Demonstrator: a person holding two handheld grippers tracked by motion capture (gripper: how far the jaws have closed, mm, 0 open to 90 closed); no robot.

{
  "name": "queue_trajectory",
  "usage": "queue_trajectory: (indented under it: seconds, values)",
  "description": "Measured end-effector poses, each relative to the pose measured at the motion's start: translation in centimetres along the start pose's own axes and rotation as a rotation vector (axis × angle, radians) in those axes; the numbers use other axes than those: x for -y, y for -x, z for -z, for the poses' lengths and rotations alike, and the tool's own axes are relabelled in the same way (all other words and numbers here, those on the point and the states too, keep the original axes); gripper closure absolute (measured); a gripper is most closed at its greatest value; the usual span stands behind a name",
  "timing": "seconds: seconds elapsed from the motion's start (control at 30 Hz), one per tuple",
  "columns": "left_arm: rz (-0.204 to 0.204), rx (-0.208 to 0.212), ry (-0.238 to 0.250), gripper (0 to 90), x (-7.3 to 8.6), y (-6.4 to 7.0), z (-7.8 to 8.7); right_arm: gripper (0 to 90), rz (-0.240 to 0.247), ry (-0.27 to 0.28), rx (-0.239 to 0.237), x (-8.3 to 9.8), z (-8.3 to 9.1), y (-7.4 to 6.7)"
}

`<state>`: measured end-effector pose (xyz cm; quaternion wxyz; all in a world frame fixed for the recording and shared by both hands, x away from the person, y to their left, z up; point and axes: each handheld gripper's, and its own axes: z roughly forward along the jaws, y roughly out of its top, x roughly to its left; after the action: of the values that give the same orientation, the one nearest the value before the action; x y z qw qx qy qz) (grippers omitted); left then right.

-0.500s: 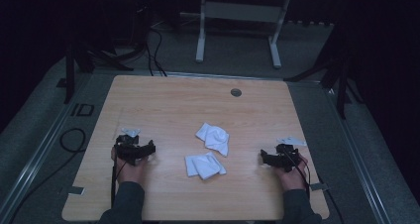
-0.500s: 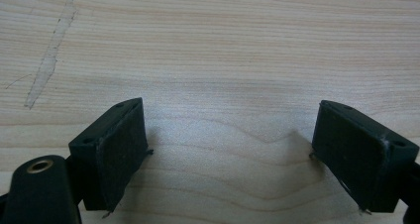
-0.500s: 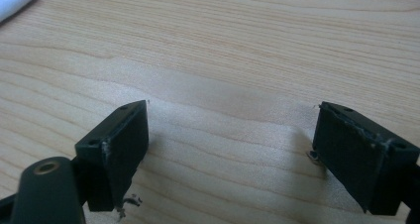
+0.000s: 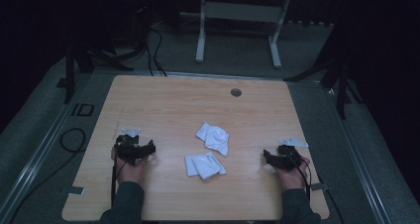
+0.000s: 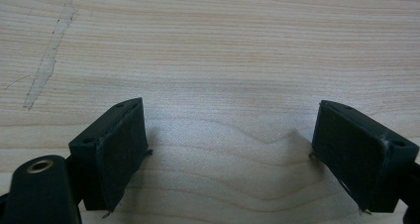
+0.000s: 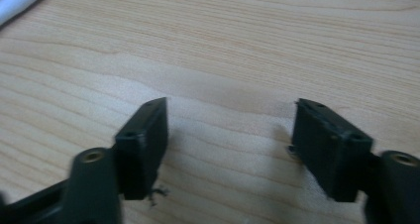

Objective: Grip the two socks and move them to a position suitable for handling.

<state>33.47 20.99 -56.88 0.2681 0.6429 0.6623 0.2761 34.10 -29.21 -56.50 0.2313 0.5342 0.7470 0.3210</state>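
Note:
Two crumpled white cloths lie in the middle of the wooden table [image 4: 163, 100]: one cloth [image 4: 213, 137] farther back, the other cloth [image 4: 204, 166] nearer the front edge. My left gripper [image 4: 141, 150] [image 5: 229, 116] rests low at the front left, apart from both cloths, jaws open over bare wood. At the front right my right gripper [image 4: 271, 158] [image 6: 230, 109] is also open with nothing between its jaws. A white cloth edge [image 6: 15, 0] shows at the top left corner of the right gripper view.
A round cable hole [image 4: 236, 92] sits near the table's far edge. A faint scratch mark [image 5: 47, 60] crosses the wood ahead of the left gripper. A metal stand [image 4: 237, 16] is behind the table, and cables [image 4: 74, 140] lie on the floor at left.

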Motion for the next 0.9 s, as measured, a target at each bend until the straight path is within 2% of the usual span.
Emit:
queue_trajectory:
  seconds: [0.13, 0.17, 0.2, 0.23, 0.33, 0.43, 0.5, 0.67, 0.83, 0.9]
  values:
    - [-0.002, 0.002, -0.001, 13.6, 0.0, 0.0, 0.0, 49.5, 0.018, -0.006, -0.017, 0.0, 0.4, 0.1]
    - [-0.002, 0.002, -0.001, 13.6, 0.0, 0.0, 0.0, 57.6, 0.026, -0.005, -0.024, 0.0, 0.5, 0.1]
    - [-0.002, 0.002, -0.001, 13.6, 0.0, 0.0, 0.0, 57.6, 0.026, -0.005, -0.024, 0.0, 0.5, 0.1]
    - [-0.002, 0.002, -0.001, 13.6, 0.0, 0.0, 0.0, 67.8, 0.04, -0.007, -0.034, 0.1, 0.6, 0.0]
    - [-0.003, 0.004, 0.0, 13.6, 0.0, 0.0, 0.0, 76.6, 0.078, 0.0, -0.021, 0.0, 0.8, -0.4]
    - [-0.003, 0.004, 0.0, 13.6, 0.0, 0.0, 0.0, 86.3, 0.107, 0.028, -0.044, -0.2, 1.3, -1.0]
    - [-0.002, 0.004, 0.001, 13.6, 0.0, 0.0, 0.0, 89.5, 0.128, 0.043, -0.06, -0.4, 1.6, -1.4]
    - [-0.002, 0.004, 0.001, 13.6, 0.0, 0.0, 0.0, 89.7, 0.176, 0.051, -0.091, -0.7, 1.9, -2.5]
    - [-0.002, 0.004, 0.001, 13.6, 0.0, 0.0, 0.0, 89.7, 0.198, 0.053, -0.119, -0.9, 2.1, -3.3]
    - [-0.002, 0.004, 0.0, 13.6, 0.0, 0.0, 0.0, 89.6, 0.221, 0.063, -0.149, -1.0, 2.5, -4.2]
